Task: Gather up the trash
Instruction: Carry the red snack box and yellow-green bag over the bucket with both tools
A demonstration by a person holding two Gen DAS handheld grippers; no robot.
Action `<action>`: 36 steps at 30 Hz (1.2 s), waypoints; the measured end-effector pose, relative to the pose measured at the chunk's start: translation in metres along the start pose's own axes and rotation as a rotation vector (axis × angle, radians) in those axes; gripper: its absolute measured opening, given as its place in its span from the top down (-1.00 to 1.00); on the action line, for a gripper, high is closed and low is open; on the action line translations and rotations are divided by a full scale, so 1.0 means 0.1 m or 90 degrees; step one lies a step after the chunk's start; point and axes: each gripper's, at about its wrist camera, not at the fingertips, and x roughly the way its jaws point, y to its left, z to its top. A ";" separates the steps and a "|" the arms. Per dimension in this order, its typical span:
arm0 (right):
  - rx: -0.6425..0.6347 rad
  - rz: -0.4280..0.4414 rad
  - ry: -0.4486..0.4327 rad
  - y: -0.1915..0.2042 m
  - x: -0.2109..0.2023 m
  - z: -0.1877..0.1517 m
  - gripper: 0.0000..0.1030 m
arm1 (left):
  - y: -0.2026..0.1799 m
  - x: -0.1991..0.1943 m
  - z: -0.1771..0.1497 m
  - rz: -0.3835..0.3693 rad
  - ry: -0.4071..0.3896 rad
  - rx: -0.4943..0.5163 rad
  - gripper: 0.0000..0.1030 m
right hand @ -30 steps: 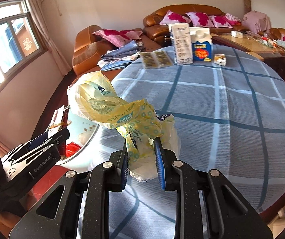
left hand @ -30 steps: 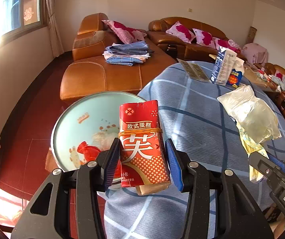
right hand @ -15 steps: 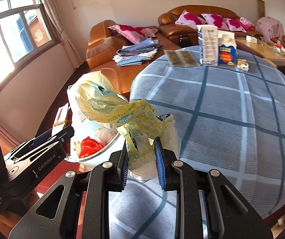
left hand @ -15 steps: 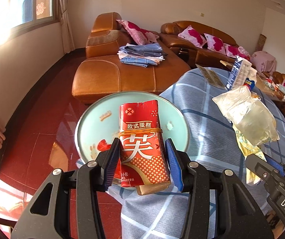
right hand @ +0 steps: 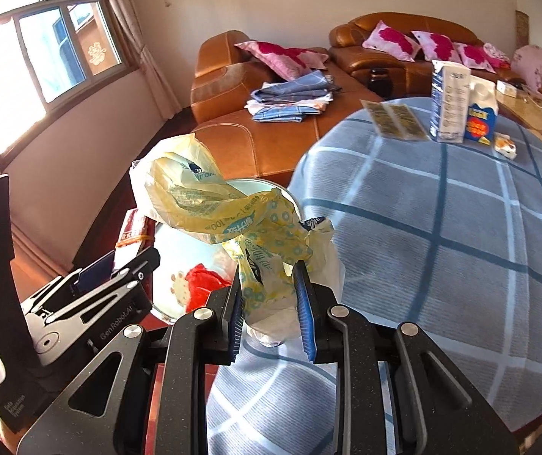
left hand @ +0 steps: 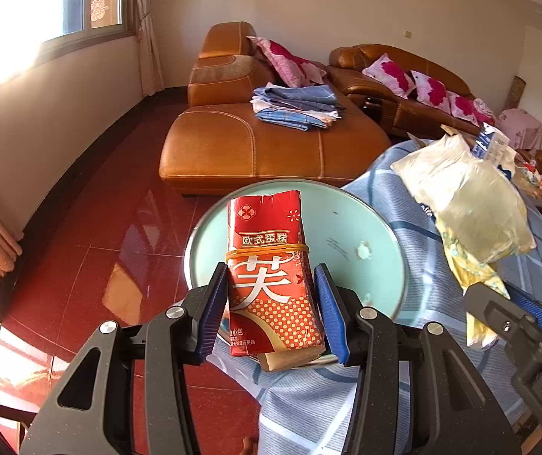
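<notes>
Clamping red cake box [left hand: 271, 276] in left gripper [left hand: 271, 307], long axis pointing away; right gripper [right hand: 269, 299] pinching crumpled yellow bag [right hand: 210, 204].

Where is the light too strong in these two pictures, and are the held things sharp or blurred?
Left wrist view: the window is washed out white, and glare lies on the red floor; the red packet is sharp. Right wrist view: the window is overexposed too; the yellow plastic bag is sharp, while straight lines bend near the edges.
</notes>
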 end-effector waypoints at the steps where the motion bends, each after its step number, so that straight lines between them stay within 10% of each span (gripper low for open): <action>1: -0.002 0.001 -0.001 0.02 0.02 0.02 0.50 | 0.02 0.01 0.01 0.003 0.000 -0.002 0.11; 36: 0.001 0.016 0.075 0.05 0.84 0.34 0.46 | 0.00 0.76 0.29 0.024 0.065 0.016 0.11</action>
